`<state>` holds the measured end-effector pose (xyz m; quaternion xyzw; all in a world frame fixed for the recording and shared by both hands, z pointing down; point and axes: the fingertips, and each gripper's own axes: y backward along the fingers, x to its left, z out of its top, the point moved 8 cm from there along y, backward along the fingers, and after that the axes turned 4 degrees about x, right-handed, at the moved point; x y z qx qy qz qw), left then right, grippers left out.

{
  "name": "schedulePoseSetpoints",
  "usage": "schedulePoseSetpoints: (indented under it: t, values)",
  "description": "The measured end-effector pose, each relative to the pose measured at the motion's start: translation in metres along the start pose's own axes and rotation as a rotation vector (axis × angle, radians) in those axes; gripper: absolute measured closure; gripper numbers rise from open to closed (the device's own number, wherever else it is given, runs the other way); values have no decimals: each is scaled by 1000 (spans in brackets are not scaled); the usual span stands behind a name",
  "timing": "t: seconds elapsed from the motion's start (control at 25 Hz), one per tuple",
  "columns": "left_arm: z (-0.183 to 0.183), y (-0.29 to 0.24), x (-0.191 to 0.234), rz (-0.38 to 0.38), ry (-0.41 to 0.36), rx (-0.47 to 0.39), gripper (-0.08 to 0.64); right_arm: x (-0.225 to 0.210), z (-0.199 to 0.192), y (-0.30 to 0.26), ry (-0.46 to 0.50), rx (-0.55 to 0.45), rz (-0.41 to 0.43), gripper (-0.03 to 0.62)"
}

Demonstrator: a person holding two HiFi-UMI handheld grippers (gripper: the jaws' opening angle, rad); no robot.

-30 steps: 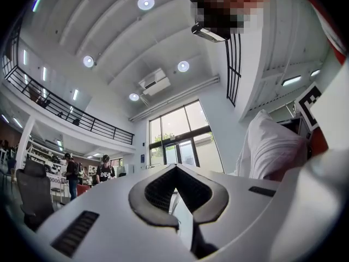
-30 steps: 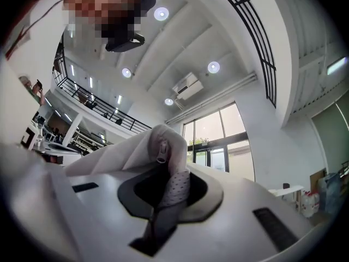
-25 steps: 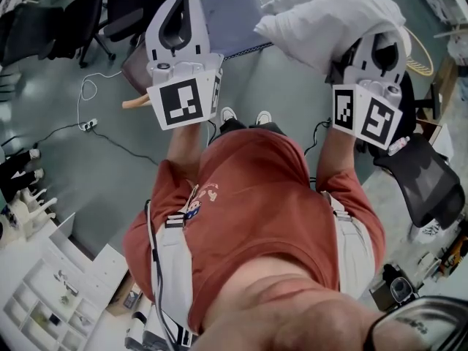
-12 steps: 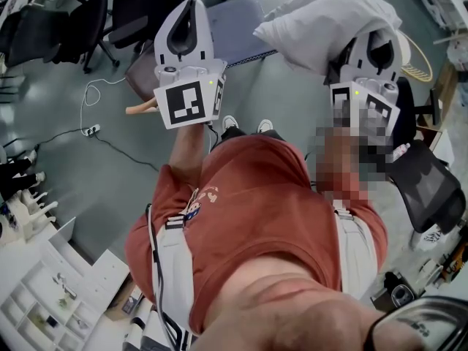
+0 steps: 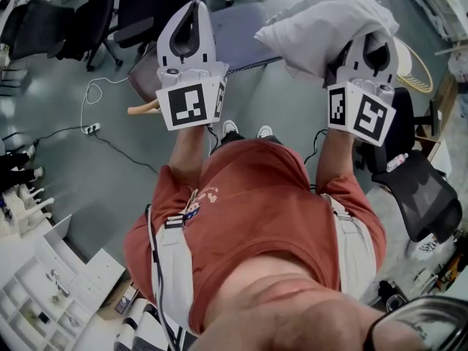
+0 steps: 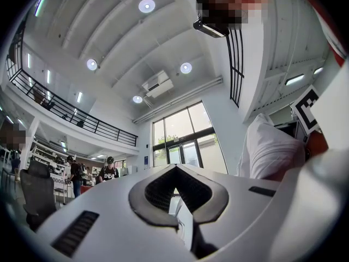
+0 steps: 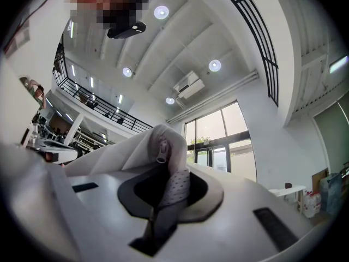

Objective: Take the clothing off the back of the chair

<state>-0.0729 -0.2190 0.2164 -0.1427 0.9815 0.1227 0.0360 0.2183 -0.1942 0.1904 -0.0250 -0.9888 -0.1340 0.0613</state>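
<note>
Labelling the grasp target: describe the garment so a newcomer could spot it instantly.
Find the person in the red shirt holding up two grippers. The right gripper is clamped on the garment, a bunched white bundle. Unlike the dark chairs below, it is pale, off the floor, and shows a zipper pull at the jaws.

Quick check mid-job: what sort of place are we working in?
Probably a large open office or lab hall: swivel office chairs stand on a grey floor, a railed mezzanine runs along one wall, and tall windows rise under a high ceiling.
</note>
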Motion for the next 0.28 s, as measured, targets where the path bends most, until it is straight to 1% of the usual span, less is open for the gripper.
schedulePoseSetpoints:
  t: [0.28]
  values:
    - [-4,-2,-1,4,4,12,548,2,-1,-4,2,2,7,545]
